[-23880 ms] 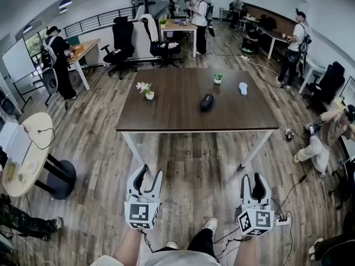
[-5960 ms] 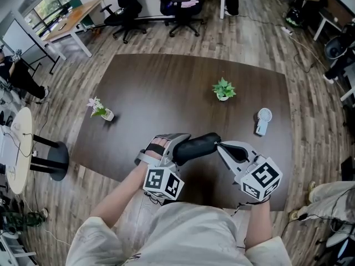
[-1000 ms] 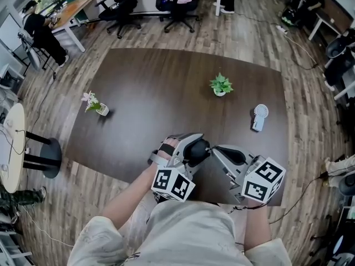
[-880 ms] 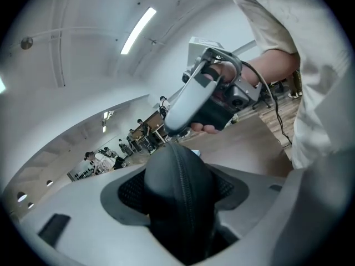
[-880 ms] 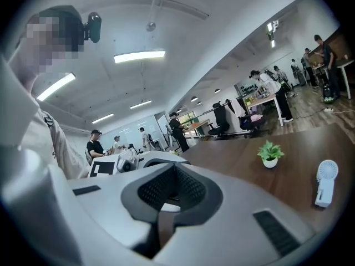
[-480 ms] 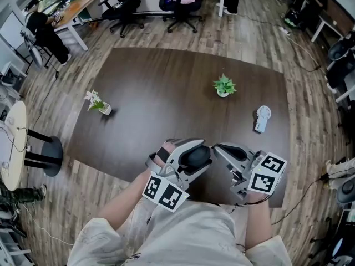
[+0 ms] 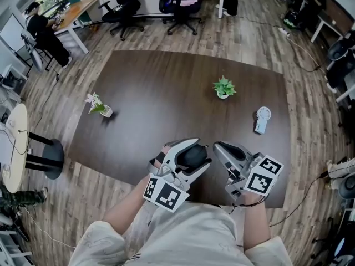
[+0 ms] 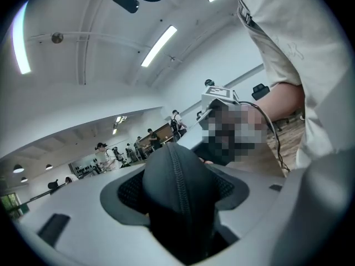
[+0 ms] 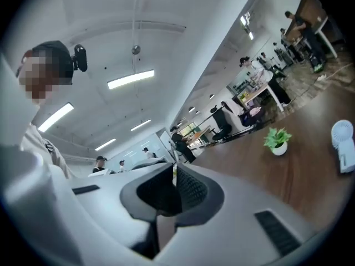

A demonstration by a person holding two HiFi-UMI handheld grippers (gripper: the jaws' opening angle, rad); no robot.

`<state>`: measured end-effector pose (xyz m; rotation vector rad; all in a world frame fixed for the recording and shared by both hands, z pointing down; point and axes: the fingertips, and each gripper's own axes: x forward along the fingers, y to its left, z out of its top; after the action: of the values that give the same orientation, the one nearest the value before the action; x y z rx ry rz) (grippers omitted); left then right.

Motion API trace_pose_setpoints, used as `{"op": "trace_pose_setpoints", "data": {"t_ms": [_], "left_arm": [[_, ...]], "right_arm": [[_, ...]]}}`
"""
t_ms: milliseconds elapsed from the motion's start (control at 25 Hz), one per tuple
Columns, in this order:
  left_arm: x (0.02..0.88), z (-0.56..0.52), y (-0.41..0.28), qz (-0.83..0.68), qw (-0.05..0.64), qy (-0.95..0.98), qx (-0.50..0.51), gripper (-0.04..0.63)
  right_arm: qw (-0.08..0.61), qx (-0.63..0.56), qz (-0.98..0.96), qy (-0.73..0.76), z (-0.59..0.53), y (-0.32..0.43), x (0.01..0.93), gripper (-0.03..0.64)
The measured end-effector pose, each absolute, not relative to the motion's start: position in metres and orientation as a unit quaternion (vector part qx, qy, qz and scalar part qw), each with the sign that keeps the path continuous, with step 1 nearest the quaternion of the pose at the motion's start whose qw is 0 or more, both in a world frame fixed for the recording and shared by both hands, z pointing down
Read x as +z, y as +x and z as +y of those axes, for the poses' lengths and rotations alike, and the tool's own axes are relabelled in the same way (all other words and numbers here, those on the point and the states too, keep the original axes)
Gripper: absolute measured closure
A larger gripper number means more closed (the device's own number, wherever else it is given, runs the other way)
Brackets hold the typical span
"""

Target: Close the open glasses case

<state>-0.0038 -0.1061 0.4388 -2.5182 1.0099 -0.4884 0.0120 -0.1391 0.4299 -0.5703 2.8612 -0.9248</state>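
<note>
At the near edge of the dark wooden worktop [image 7: 166, 93], the left hand-held gripper [image 7: 202, 152] pinches the black glasses case [image 7: 191, 155] across its body, both pads pressed on the shell. In the left gripper view the case [image 8: 177, 198] fills the space between the jaws, its zip line running down the middle of the rounded end. Just beside it, the right hand-held gripper [image 7: 217, 146] points at the case's end; its jaws have just been opening and stand a narrow slit apart with nothing between them. Farther back on the worktop stand a small potted plant [image 7: 223, 87], a white handheld fan [image 7: 262, 119] and a little flower pot [image 7: 97, 106], all well apart.
</note>
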Motion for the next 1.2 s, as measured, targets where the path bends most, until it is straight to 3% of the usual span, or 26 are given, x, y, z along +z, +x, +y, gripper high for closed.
{"op": "trace_pose_setpoints", "data": {"t_ms": [440, 800, 1200], "left_arm": [[0.428, -0.136, -0.035, 0.459, 0.089, -0.877, -0.113, 0.298], [0.428, -0.156, -0.079, 0.545, 0.019, -0.835, -0.072, 0.295], [0.44, -0.175, -0.119, 0.622, -0.006, -0.779, -0.072, 0.293]], "right_arm": [[0.026, -0.169, 0.913, -0.371, -0.173, 0.071, 0.416, 0.615], [0.019, 0.022, 0.817, -0.575, -0.182, 0.149, 0.391, 0.615], [0.023, 0.003, 0.768, -0.64, -0.188, 0.191, 0.403, 0.615]]}}
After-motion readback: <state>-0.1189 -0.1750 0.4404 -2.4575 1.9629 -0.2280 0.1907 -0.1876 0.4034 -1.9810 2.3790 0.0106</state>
